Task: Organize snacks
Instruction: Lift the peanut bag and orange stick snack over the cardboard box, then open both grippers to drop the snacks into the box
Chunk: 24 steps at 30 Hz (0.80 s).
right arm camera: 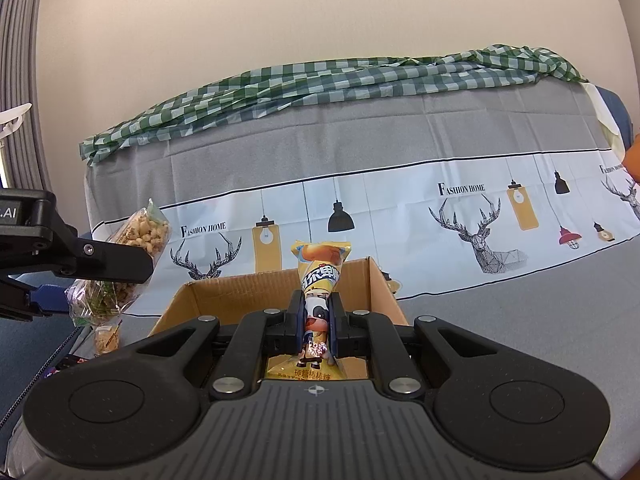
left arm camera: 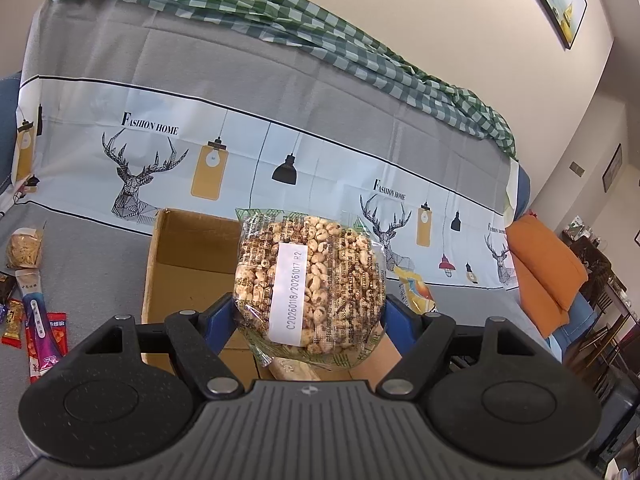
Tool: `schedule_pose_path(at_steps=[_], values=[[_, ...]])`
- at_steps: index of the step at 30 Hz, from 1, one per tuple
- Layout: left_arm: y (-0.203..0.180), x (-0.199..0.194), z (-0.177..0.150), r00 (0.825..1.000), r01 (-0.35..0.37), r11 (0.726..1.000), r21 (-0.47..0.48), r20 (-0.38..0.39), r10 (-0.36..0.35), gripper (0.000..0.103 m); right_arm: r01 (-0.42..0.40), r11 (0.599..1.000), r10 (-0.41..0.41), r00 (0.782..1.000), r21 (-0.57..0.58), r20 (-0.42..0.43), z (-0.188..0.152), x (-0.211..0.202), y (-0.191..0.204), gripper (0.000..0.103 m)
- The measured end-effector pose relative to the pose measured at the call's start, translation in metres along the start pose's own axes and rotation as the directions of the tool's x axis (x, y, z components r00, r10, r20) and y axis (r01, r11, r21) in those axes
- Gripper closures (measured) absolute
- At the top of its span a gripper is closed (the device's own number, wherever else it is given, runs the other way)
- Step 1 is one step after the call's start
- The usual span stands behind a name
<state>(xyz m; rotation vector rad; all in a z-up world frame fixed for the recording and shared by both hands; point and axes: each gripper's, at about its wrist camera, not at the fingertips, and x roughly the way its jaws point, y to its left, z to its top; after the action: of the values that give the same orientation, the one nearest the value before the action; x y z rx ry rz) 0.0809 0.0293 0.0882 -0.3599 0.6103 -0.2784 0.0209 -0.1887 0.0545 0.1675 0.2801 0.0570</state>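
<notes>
Holding a light, crushable puffed-grain packet (left arm camera: 310,280) clamped by its sides in the left gripper (left arm camera: 304,312) and a slippery yellow snack bag (right arm camera: 319,292) pinched mid-body in the right gripper (right arm camera: 319,320), both above the cardboard box (right arm camera: 240,292).

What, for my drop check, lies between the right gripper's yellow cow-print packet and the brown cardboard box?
Nothing shows in the right wrist view; the packet overlaps the box's opening.

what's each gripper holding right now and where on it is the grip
The left gripper clamps the clear puffed-grain pack by its two side edges, near the lower half. The right gripper pinches the yellow cow-print packet around its narrow middle.
</notes>
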Motion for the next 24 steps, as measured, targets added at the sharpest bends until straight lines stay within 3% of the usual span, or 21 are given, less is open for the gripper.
schedule_pose_path(at_steps=[20,21,23,24], values=[[-0.0016,0.0002,0.0037,1.0,0.01,1.0,0.015,0.002,-0.01,0.02,-0.012,1.0,0.012,1.0,-0.005,-0.012,0.0001,-0.0004,0.0011,0.089],[-0.0028,0.0002,0.0051,1.0,0.008,1.0,0.021,0.004,-0.008,0.016,-0.013,1.0,0.013,1.0,-0.006,-0.027,-0.0001,0.0013,0.0022,0.087],[-0.0048,-0.0027,0.0077,1.0,0.009,0.999,0.034,0.022,-0.009,0.012,-0.002,1.0,0.001,0.999,-0.02,-0.034,-0.0002,0.0027,0.0054,0.053],[-0.006,-0.0046,0.0088,0.999,0.008,0.999,0.038,0.034,-0.009,0.011,0.005,1.0,-0.005,1.0,-0.025,-0.023,0.0005,0.0016,0.0063,0.048]])
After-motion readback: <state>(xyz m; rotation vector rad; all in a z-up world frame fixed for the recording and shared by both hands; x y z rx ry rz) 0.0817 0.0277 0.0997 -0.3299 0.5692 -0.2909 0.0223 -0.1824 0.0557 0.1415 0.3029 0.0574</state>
